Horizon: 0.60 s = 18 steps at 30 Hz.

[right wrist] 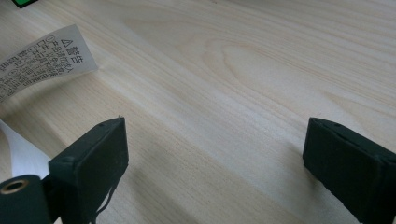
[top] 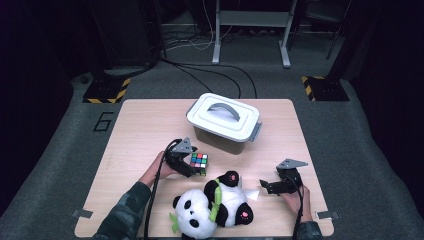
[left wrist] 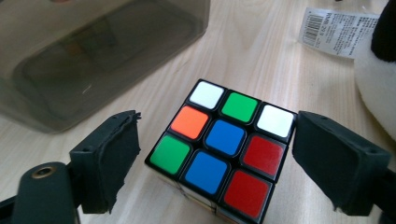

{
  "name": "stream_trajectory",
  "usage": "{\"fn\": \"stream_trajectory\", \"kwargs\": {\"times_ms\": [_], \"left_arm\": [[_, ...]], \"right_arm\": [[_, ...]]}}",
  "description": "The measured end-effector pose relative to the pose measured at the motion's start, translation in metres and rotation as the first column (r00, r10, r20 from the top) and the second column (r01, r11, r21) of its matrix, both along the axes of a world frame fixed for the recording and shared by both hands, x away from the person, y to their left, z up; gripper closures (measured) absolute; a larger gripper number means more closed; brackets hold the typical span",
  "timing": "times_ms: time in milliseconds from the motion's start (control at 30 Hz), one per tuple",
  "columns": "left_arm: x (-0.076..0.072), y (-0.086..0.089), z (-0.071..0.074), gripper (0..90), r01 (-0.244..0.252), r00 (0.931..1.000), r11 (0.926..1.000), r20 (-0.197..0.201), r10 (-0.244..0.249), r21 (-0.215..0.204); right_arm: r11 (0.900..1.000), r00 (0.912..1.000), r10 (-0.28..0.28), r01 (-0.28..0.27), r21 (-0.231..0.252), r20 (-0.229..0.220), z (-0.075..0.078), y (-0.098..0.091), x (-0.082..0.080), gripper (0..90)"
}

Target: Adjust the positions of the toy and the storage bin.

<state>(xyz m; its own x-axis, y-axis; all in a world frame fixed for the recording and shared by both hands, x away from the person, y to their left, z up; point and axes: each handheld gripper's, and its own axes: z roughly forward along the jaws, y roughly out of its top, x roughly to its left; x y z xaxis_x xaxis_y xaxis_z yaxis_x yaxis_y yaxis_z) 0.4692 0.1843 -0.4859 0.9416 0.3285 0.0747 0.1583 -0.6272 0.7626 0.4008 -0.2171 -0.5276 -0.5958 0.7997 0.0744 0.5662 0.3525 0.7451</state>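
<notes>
A scrambled colour cube (top: 198, 162) stands on the wooden table (top: 140, 130), just in front of the lidded box. In the left gripper view the cube (left wrist: 219, 149) sits between the jaws of my left gripper (left wrist: 215, 135). The right pad is at the cube's corner, and a narrow gap remains at the left pad. In the high view my left gripper (top: 192, 167) reaches the cube from the left. My right gripper (top: 265, 186) rests low at the front right, and in its own view this right gripper (right wrist: 215, 135) stands open over bare wood.
A grey storage box (top: 223, 122) with a white handled lid stands at mid-table, its wall (left wrist: 93, 56) close behind the cube. Two plush pandas (top: 212, 207) lie at the front edge between my hands. A white care tag (right wrist: 37, 60) lies beside the right gripper.
</notes>
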Motion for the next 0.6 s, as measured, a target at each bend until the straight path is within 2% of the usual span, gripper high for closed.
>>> {"fn": "stream_trajectory", "kwargs": {"times_ms": [133,167,300,433,600], "left_arm": [[0.001,0.0,-0.003,19.3,0.016,0.9998,0.9998,-0.015,-0.016,0.008],[0.001,0.001,-0.003,22.7,0.017,0.9997,0.9998,-0.018,-0.017,0.006],[-0.002,0.003,-0.008,31.8,-0.005,0.9997,0.9999,-0.023,0.005,-0.014],[-0.004,0.004,-0.01,33.0,-0.022,0.9994,0.9997,-0.026,0.022,-0.003],[-0.008,0.003,-0.015,33.9,-0.053,0.9974,0.9985,-0.049,0.052,-0.011]], "right_arm": [[1.0,1.0,0.002,-0.002,0.002,0.001,0.0,0.0,0.0,6.6],[1.0,1.0,0.002,-0.002,0.003,0.002,0.0,0.0,0.0,6.7],[1.0,1.0,0.0,0.0,0.0,0.002,0.0,-0.001,0.0,7.0],[1.0,1.0,-0.001,0.001,0.001,0.002,0.0,0.0,0.0,7.2],[1.0,1.0,0.001,-0.001,-0.002,0.003,0.0,0.0,0.0,7.7]]}}
